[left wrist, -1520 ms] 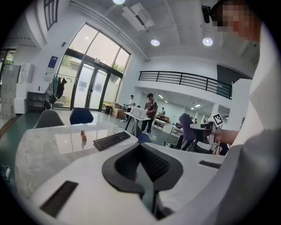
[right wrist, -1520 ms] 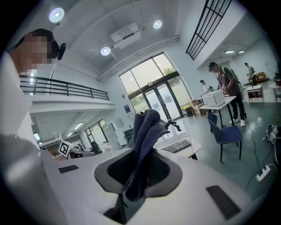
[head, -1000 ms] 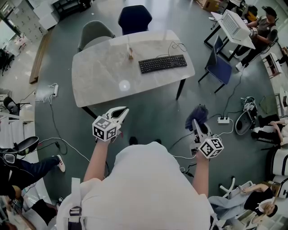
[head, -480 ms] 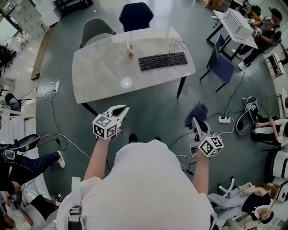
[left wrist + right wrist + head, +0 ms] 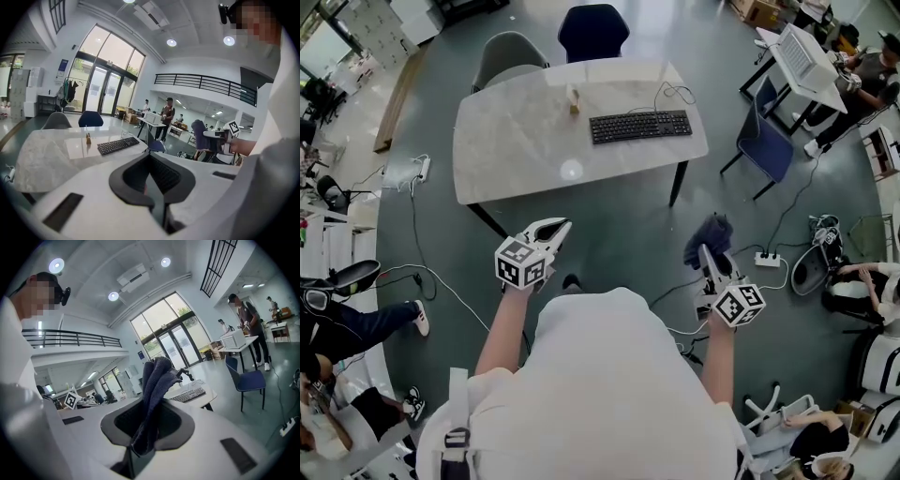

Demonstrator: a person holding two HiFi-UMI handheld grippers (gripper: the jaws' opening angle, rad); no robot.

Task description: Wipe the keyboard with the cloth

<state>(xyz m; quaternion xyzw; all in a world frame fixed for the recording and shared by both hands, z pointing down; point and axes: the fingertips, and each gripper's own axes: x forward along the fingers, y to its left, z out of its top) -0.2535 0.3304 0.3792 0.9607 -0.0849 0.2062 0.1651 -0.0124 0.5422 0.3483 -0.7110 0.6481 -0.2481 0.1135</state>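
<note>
A black, full-size keyboard (image 5: 640,126) is seen lying on the far right part of a pale, marble-patterned tabletop (image 5: 506,159) with rounded corners, and its thin black cable (image 5: 670,94) is looped just behind it. A small brownish object (image 5: 574,99) (too small to be identified) stands on the tabletop to the left of the keyboard. A grey chair (image 5: 508,56) and a dark blue chair (image 5: 592,28) are placed at the far side.

Both tongs are held over the grey floor, short of the tabletop's near edge and well apart from the keyboard. The left tongs (image 5: 558,227) are pressed together at the tips, and nothing is held between them. The right tongs (image 5: 707,255) are clamped on a dark blue-grey knitted cloth (image 5: 711,234), which is bunched and stands up out of the jaws. The cloth is kept clear of the tabletop and touches only the tongs.
</note>
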